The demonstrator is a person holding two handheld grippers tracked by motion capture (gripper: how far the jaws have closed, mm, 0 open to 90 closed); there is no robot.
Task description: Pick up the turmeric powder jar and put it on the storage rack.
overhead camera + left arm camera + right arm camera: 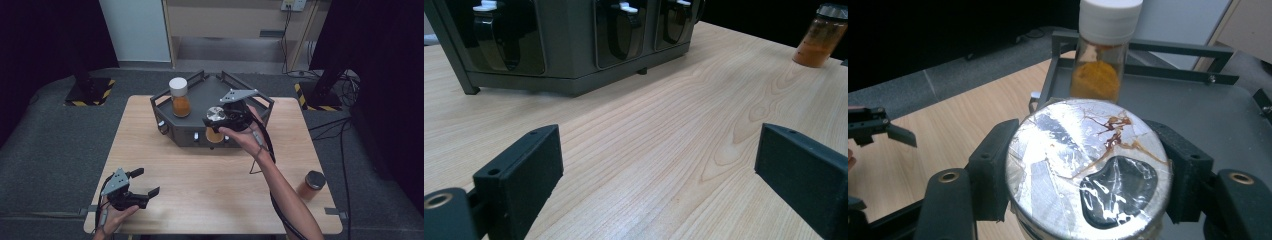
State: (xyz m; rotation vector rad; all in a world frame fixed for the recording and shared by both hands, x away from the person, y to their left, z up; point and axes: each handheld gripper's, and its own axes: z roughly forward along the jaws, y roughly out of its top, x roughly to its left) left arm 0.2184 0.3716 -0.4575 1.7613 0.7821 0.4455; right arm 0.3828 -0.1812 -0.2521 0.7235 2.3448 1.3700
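Centrally in the high view, we grip a foil-sealed jar (1089, 167) in the right gripper (223, 118), jaws clamped on its sides, above the front edge of the dark tray rack (200, 135). Behind it stands a white-capped spice jar (180, 97). Lower left, our left gripper (144, 182) gapes wide over the wooden table (200, 190).

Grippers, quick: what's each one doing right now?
Left gripper: open, holding nothing, low over the table.
Right gripper: closed on the foil-topped jar, at the grey rack.
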